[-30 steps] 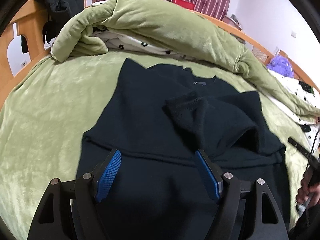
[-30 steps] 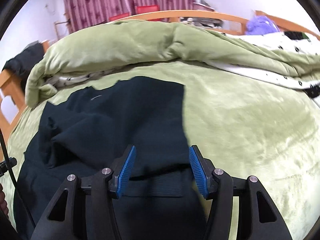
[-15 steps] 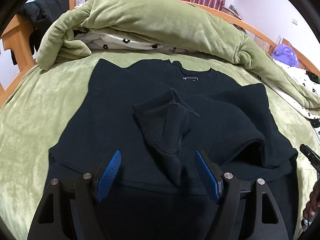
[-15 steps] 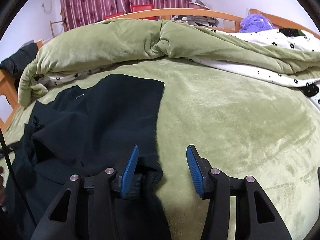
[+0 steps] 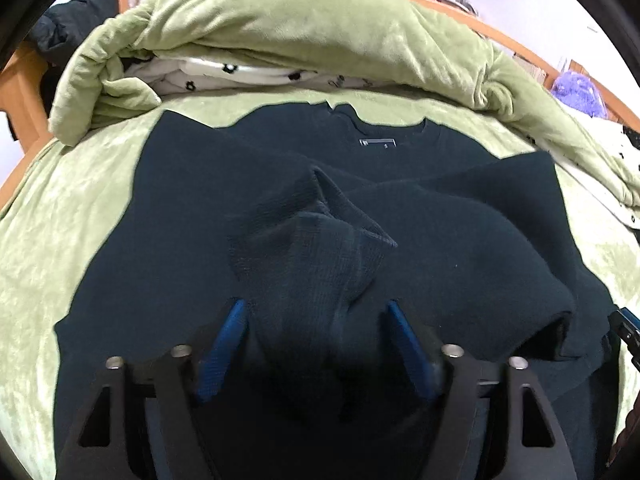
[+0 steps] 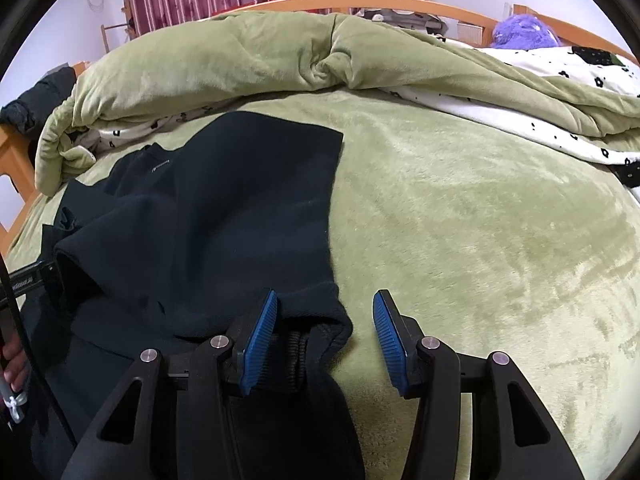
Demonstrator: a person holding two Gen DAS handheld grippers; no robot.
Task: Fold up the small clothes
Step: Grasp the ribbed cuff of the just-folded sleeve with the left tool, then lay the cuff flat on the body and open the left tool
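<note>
A black sweater [image 5: 200, 208] lies flat on the green bed cover, collar and label [image 5: 378, 143] at the far side. Its ribbed sleeve cuff [image 5: 316, 264] is bunched up on the chest. My left gripper [image 5: 316, 340] straddles the near end of that cuff and its jaws are closing, blue pads close beside the fabric. In the right wrist view the sweater [image 6: 224, 208] fills the left half. My right gripper [image 6: 324, 336] stands open over its lower right corner; the ribbed hem [image 6: 304, 344] lies by the left pad, with green cover showing before the right pad.
A rolled green quilt [image 5: 304, 32] with a white flowered lining runs along the far side of the bed. A wooden bed frame [image 6: 16, 168] shows at the left. A purple plush [image 6: 524, 34] sits at the far right. Bare green cover [image 6: 500, 232] spreads right of the sweater.
The left gripper has slid forward and down over the sweater until the bunched cuff sits between its pads, which have narrowed. The right gripper shifted to the sweater's right corner and sank a little.
</note>
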